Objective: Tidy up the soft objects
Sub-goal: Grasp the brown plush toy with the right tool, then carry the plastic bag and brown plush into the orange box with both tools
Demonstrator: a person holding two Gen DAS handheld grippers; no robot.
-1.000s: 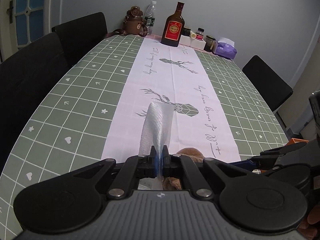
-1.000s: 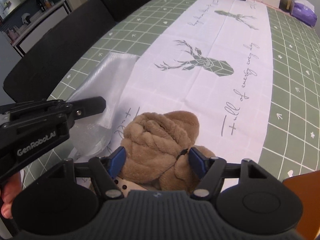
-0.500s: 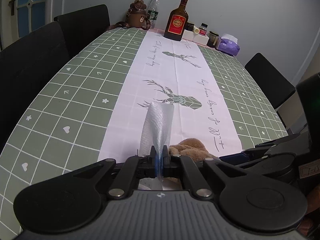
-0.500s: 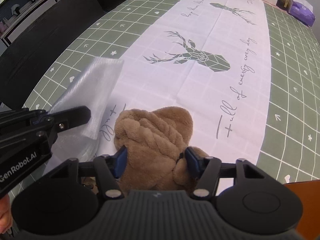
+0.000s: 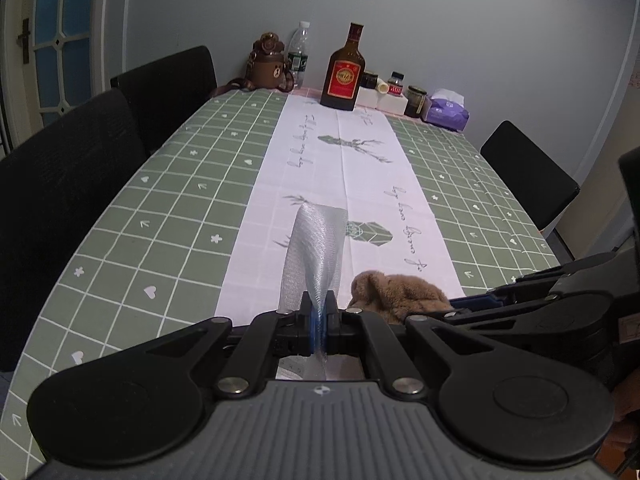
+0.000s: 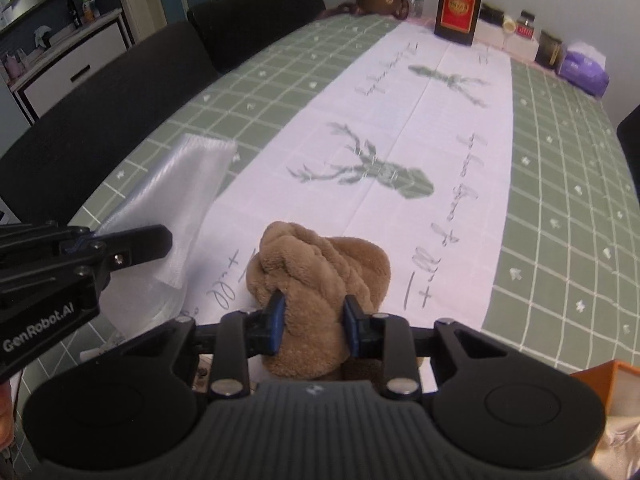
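My left gripper (image 5: 319,312) is shut on the edge of a white mesh bag (image 5: 316,256) and holds it above the near end of the table; the bag also shows in the right wrist view (image 6: 180,192) at the left. My right gripper (image 6: 314,320) is shut on a brown plush toy (image 6: 320,268) and holds it over the white table runner, just right of the bag. The toy also shows in the left wrist view (image 5: 396,292), beside the right gripper's fingers (image 5: 472,302).
The table has a green checked cloth (image 5: 168,216) with a white runner (image 5: 344,168). At the far end stand a brown bottle (image 5: 343,76), a bear-shaped flask (image 5: 270,66), a water bottle, jars and a purple tissue pack (image 5: 446,112). Black chairs line both sides. An orange box (image 6: 608,384) sits near right.
My right gripper closed on the plush toy and lifted it off the runner. My left gripper rose with the mesh bag. Both views now tilt up toward the far end.
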